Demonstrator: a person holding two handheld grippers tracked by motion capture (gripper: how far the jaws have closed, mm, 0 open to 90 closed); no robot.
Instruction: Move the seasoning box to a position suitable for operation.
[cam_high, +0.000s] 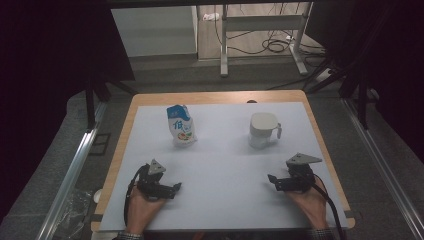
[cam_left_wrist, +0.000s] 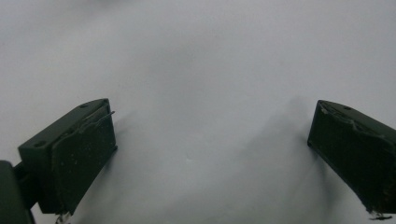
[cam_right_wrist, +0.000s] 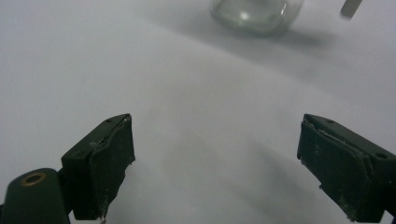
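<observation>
White table mat bears a pouch marked "倍".

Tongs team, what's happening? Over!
Left tongs and right tongs open, empty. Pouch and jug upright, untouched. Nothing in the way.

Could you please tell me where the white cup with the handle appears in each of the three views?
High view: the white cup stands right of centre, beyond the right hand-held gripper.
Right gripper view: its base sits at the top edge, right of centre.
Left gripper view: not in it.
Shared landmark: the white table mat, under the jaws in both gripper views.
</observation>
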